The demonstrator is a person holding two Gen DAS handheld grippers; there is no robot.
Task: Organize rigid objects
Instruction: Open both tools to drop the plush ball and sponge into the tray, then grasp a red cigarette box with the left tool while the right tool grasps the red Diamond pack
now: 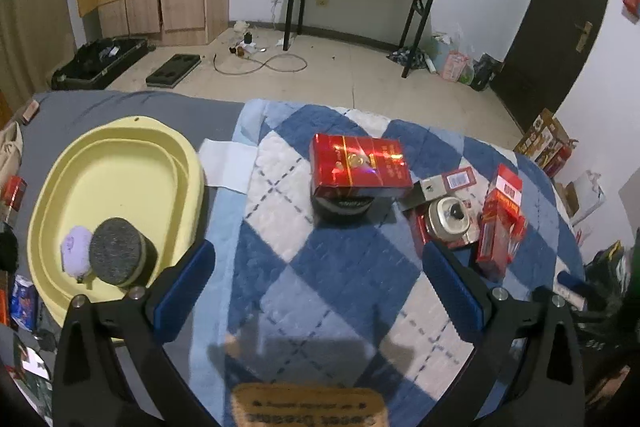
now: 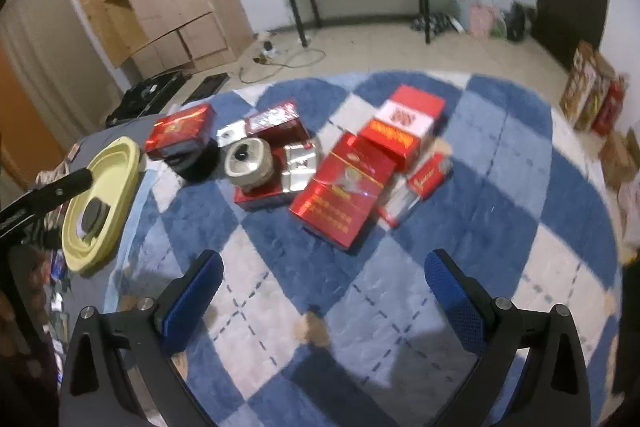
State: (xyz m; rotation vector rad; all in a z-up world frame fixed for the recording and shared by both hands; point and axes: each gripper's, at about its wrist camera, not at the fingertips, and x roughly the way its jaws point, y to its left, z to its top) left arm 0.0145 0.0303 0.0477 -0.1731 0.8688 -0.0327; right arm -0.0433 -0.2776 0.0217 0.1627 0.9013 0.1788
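Both of my grippers hang over the blue-and-white checked blanket (image 1: 320, 291) with their blue-padded jaws spread wide and nothing between them. From my left gripper (image 1: 320, 267) I see a red carton (image 1: 360, 166) lying on top of a round black container (image 1: 342, 206), straight ahead. To the left, a yellow oval basin (image 1: 120, 167) sits partly on the grey sheet and holds a dark round felt-topped piece (image 1: 117, 257) touching a small lilac item (image 1: 76, 251). To the right stands an upright red box (image 1: 501, 227) beside a pale square-cornered tin (image 1: 449, 217). From my right gripper (image 2: 323, 279) I see that tin (image 2: 248, 161) resting on a flat red box, and further right a pile of red cartons (image 2: 344, 189) overlapping one another; this view is slightly blurred
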